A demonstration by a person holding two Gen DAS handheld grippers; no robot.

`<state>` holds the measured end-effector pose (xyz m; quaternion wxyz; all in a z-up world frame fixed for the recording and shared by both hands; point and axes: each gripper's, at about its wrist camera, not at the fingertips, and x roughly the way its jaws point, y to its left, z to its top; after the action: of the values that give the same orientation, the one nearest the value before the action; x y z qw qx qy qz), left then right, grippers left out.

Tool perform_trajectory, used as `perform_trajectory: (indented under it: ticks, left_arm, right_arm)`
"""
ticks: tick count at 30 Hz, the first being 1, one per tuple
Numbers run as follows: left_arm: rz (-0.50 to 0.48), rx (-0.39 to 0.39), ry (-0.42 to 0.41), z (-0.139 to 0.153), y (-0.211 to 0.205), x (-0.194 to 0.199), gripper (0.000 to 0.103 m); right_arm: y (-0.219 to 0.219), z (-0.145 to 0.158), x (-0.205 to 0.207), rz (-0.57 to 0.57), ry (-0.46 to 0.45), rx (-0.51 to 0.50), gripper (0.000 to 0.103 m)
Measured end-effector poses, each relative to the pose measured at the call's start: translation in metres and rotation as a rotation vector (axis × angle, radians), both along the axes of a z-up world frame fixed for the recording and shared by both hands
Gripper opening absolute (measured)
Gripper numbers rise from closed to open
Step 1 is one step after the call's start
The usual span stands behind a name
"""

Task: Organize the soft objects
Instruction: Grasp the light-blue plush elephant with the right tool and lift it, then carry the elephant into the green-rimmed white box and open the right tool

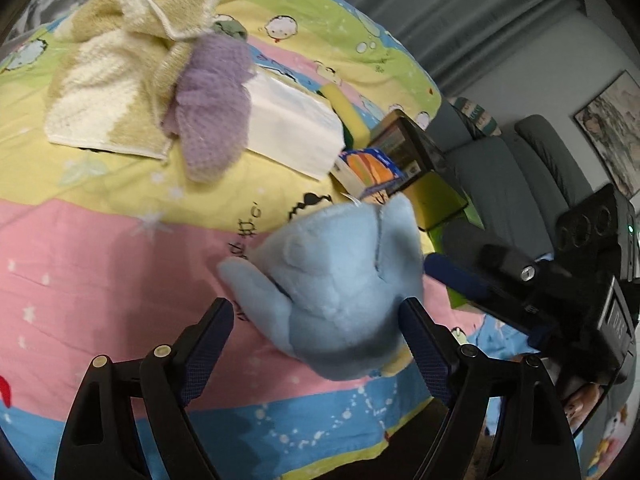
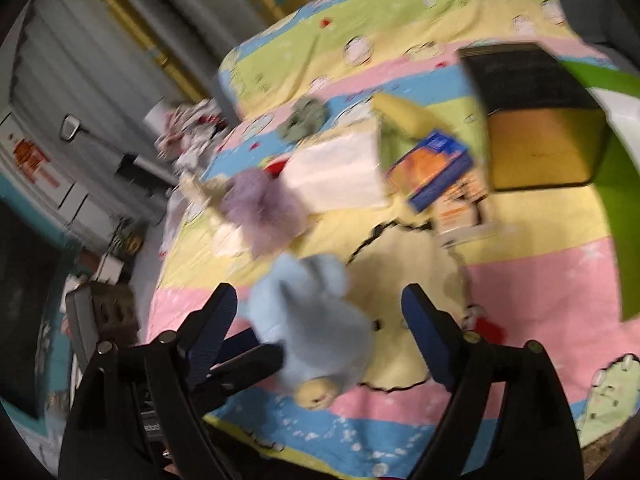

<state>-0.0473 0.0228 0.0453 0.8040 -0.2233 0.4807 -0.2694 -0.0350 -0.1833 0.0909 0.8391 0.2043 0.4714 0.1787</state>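
Note:
A light blue plush toy lies on the patterned bed cover. My left gripper is open, with its fingers on either side of the plush. The plush also shows in the blurred right wrist view. My right gripper is open and holds nothing, above the plush; it shows at the right of the left wrist view. A purple knitted cloth and a yellow and white towel lie together at the far left. A grey-green soft item lies farther back.
A white tissue pack, a yellow sponge, a blue and orange box and a black and yellow box lie beyond the plush. A grey sofa stands past the bed's edge.

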Motion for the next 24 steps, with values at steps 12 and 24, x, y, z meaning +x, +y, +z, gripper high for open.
perform_trajectory:
  ticks: [12, 24]
  left_arm:
    - [-0.056, 0.079, -0.069, 0.007, -0.036, -0.006, 0.071]
    - [-0.116, 0.125, -0.316, 0.086, -0.09, -0.008, 0.071]
  right_arm:
    - [0.007, -0.046, 0.018, 0.101, 0.133, 0.134, 0.061]
    - [-0.044, 0.027, 0.012, -0.001, -0.058, 0.18, 0.058]
